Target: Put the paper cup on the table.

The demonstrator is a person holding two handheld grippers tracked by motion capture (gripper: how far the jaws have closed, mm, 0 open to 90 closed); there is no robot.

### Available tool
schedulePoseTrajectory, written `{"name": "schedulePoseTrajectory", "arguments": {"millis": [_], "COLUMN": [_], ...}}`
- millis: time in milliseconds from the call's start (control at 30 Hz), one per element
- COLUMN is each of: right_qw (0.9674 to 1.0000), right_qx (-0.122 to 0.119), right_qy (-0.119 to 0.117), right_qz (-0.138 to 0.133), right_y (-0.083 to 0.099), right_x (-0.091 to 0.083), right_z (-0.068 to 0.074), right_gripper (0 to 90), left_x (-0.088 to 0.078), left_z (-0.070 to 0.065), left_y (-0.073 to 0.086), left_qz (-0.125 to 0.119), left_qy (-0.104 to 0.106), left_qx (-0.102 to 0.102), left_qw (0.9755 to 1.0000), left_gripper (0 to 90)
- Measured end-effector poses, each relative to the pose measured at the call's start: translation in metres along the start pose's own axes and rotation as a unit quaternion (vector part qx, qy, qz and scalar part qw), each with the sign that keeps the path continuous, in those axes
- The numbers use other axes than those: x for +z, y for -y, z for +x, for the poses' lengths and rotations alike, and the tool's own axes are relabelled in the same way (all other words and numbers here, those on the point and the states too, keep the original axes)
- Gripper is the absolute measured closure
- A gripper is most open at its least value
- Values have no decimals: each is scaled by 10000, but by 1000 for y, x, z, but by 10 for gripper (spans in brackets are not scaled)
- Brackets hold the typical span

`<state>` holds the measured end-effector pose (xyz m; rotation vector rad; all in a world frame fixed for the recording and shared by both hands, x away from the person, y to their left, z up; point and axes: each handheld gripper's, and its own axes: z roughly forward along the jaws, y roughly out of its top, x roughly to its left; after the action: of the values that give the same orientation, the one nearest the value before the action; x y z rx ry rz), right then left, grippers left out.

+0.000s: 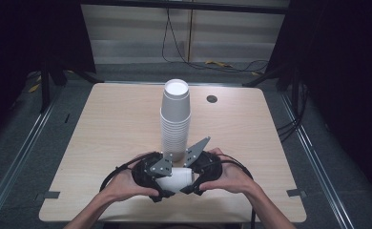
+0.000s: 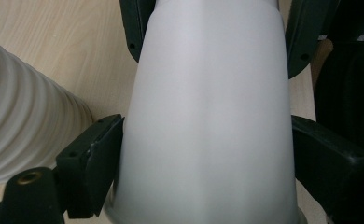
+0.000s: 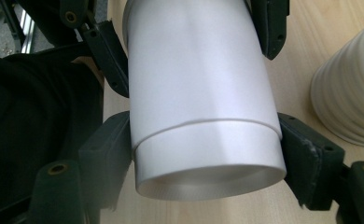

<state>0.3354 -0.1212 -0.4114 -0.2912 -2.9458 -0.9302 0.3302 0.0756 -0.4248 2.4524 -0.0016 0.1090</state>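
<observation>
Both hands sit at the near edge of the surface (image 1: 103,119), and between them a white paper cup (image 1: 174,180) lies sideways, pinched at one end by the left gripper (image 1: 161,183) and at the other by the right gripper (image 1: 190,180), each one's jaws pressed against its sides. In the right gripper view it looks like two nested cups. Just behind stands a tall cup stack (image 1: 175,119), touching neither gripper as far as I can tell.
</observation>
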Motion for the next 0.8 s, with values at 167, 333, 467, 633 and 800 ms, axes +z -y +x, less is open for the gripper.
{"name": "schedulePoseTrajectory", "arguments": {"millis": [167,333,467,633,800], "right_qw": [10000,10000,9999,9999,9998], "right_qx": [12,41,25,57,120], "right_qy": [5,5,119,103,163], "right_qz": [48,7,84,93,20], "right_y": [1,1,2,2,6], "right_x": [2,2,4,5,2], "right_z": [0,-1,-1,-1,-5], "right_gripper": [253,253,253,253,252], "left_x": [-4,-6,-11,-20,-27], "left_z": [2,3,3,5,8], "left_y": [1,3,3,5,7], "left_qz": [-174,-341,-529,-799,-1094], "left_qy": [-11,-9,-90,-152,-125], "left_qx": [-43,-135,-176,-247,-396], "left_qw": [9998,9993,9984,9964,9931], "left_gripper": [147,150,163,162,162]}}
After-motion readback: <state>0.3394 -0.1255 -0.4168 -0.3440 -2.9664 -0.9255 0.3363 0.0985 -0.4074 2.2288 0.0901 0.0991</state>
